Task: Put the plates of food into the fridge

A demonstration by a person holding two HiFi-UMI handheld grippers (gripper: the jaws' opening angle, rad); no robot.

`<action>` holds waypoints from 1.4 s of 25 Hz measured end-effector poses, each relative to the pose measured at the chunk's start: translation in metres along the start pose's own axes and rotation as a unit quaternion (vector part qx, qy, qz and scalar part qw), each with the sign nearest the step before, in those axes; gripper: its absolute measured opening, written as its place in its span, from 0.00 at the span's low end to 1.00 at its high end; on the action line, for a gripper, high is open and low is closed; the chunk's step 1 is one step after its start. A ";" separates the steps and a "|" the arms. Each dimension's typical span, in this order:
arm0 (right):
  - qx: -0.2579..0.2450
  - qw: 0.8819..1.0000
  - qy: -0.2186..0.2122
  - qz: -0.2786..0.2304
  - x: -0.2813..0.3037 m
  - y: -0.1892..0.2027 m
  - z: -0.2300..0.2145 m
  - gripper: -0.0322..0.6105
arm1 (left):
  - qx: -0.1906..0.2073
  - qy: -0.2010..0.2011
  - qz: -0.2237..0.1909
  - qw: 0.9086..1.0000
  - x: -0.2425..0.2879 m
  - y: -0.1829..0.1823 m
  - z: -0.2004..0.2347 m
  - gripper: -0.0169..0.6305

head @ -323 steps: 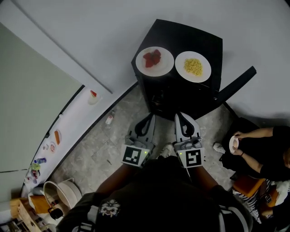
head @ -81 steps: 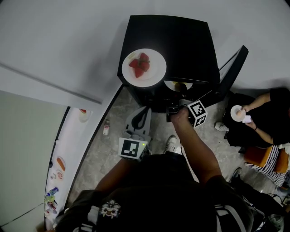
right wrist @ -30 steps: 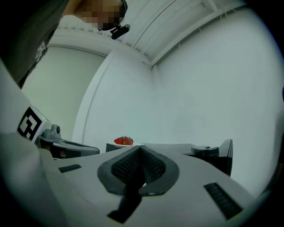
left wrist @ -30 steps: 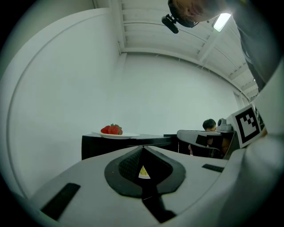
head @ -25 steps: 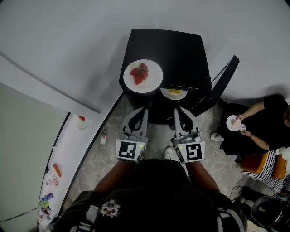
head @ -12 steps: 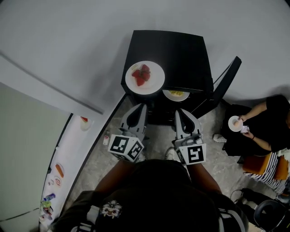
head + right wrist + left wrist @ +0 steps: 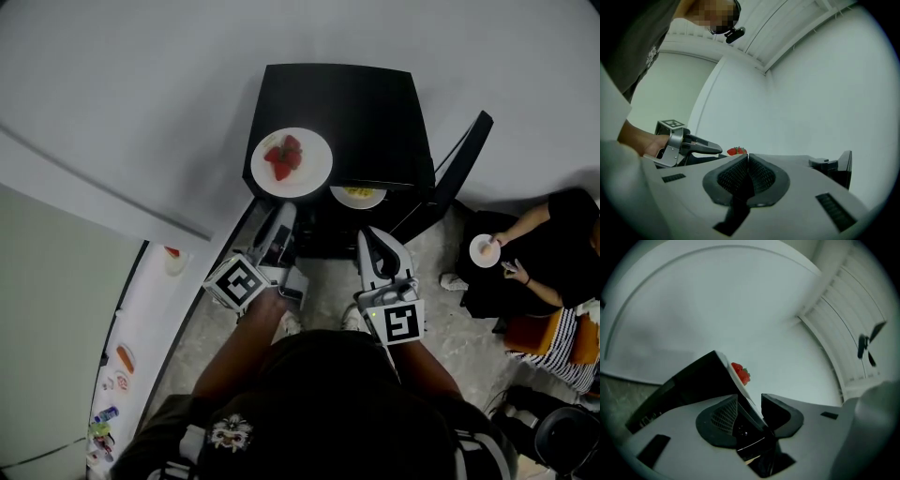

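**Left jaws opening for the second plate**

Brings left gripper (image 7: 279,217) up, since a second ago, to the plate of strawberries (image 7: 315,159) at the front-left corner of the fridge (image 7: 375,103) top; spreads its jaws, opening now from closed, pads pressing nothing yet; keeps right gripper (image 7: 373,239) low before the open door (image 7: 459,164), jaws together, empty; notes plate of yellow food (image 7: 375,201) already inside, just under the top's front edge; reads as one plate stored, pickup of the second starting.

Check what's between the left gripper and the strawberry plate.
Only the front edge of the fridge top, in the head view. The left gripper, jaws opening with nothing gripped, sits close to the strawberry plate.
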State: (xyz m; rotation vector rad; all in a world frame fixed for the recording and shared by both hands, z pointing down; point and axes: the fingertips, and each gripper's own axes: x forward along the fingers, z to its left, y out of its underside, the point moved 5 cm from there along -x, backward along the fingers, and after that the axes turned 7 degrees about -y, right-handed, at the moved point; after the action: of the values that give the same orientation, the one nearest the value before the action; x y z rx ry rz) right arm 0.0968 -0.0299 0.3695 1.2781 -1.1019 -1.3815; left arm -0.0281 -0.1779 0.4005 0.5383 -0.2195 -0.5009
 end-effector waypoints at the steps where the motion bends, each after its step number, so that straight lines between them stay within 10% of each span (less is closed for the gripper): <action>1: -0.001 1.000 -0.001 0.001 -0.001 -0.001 0.000 0.09 | -0.045 -0.002 0.002 0.999 0.002 0.001 0.003 0.27; 6: 0.000 1.000 -0.004 0.005 -0.002 -0.001 0.001 0.09 | -0.166 0.044 -0.016 0.985 0.017 -0.005 -0.003 0.28; 35: 0.017 0.999 -0.012 0.029 -0.019 0.021 0.001 0.09 | -0.253 0.030 -0.019 0.967 0.018 -0.007 0.002 0.09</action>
State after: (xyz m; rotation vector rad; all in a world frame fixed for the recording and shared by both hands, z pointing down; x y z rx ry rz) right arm 0.0972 -0.0147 0.3938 1.2469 -1.1747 -1.3420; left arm -0.0159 -0.1932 0.3992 0.0570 -0.0185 -0.5539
